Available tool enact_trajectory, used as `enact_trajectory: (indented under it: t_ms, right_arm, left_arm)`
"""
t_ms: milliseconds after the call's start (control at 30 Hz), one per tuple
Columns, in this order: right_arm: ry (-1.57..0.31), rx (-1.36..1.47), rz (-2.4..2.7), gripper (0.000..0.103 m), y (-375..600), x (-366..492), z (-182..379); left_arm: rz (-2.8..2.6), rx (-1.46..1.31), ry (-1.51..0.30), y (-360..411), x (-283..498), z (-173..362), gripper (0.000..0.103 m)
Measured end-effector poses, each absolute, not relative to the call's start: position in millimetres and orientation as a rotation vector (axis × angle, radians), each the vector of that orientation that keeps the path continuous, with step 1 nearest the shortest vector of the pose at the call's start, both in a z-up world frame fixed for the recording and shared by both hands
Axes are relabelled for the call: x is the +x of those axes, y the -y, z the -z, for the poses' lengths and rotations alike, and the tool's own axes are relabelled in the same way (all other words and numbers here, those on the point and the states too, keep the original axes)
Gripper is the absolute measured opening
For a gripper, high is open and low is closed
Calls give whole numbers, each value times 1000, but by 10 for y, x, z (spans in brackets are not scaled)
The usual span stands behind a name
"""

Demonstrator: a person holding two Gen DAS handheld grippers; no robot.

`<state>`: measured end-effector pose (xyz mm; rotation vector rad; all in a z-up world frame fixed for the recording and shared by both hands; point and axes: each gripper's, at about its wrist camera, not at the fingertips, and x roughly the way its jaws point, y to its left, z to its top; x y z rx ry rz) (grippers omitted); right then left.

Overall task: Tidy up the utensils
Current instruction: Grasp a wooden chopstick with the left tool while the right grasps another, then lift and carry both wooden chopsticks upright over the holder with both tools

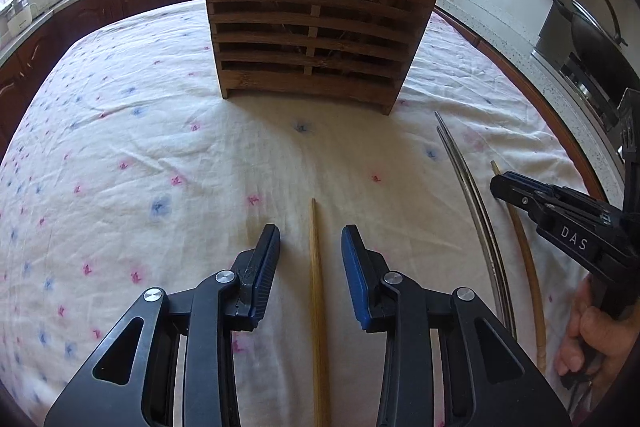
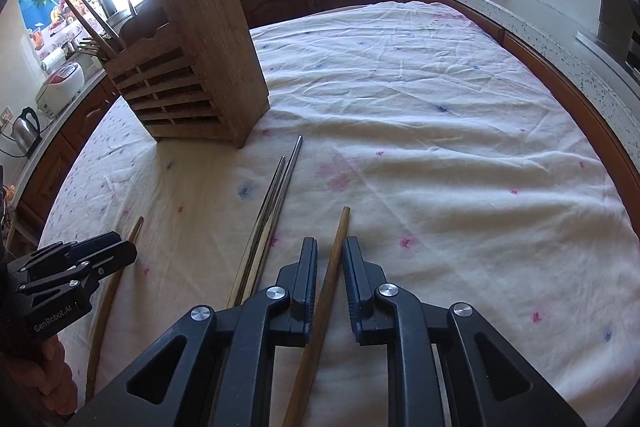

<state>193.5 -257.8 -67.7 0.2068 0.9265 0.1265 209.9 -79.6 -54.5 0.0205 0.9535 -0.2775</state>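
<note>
- Left hand-held gripper (image 1: 310, 247), low centre of the left wrist view: jaws partly apart, straddling a pale bamboo chopstick (image 1: 318, 291) that lies flat on the cloth; clear gap on both sides, pads not touching it.
- Right hand-held gripper (image 2: 330, 259), low centre of the right wrist view: jaws narrow, a darker wooden chopstick (image 2: 326, 291) runs between them. Pads look just off the wood or barely brushing it, so this does not read as a firm grip.
- Two metal chopsticks (image 2: 276, 199) lie side by side on the cloth, left of the right gripper, tips pointing toward the holder.
- Wooden slatted utensil holder (image 1: 308, 27) stands upright, upper centre of the left wrist view, already carrying chopsticks, forks and ladles.
- Worktop is covered with a floral white cloth (image 1: 140, 131), wrinkled and soft.
- Handling, my read: wooden sticks are light, stiff, thin and slightly grippy, and likely to roll or pivot if pinched off-centre.
- Metal pair likely slicker and a bit heavier, and harder to pinch off soft cloth.
- Best hold: near mid-length or slightly toward the thick end, pads square across the stick, so it stays level when lifted.
- Risk: pads snagging the cloth when closing low.
</note>
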Motion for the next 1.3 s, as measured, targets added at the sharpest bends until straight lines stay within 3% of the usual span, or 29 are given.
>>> enact_trajectory:
  t_ms: [133,233,300,400,1300]
  right_arm:
    - [-922,203,-125,17,2544,2003,691]
    - [-915,178,-121,16,2518,1994,695]
    - [-915,162,-106,8,2511,2000,689]
    - [-920,209,-144,6,2542,1970,664]
    - [-458,294,-320,5,2539,901,-1007]
  left_arm:
    - [269,96,-913,904,2058,572,29]
    - [276,75,-919,855,2077,565,5]
    - [297,30,-938,789,2094,554,5]
    - [318,-28,-944,658,2047,505,4]
    - [369,-278,-570,-251,1045,-940,4]
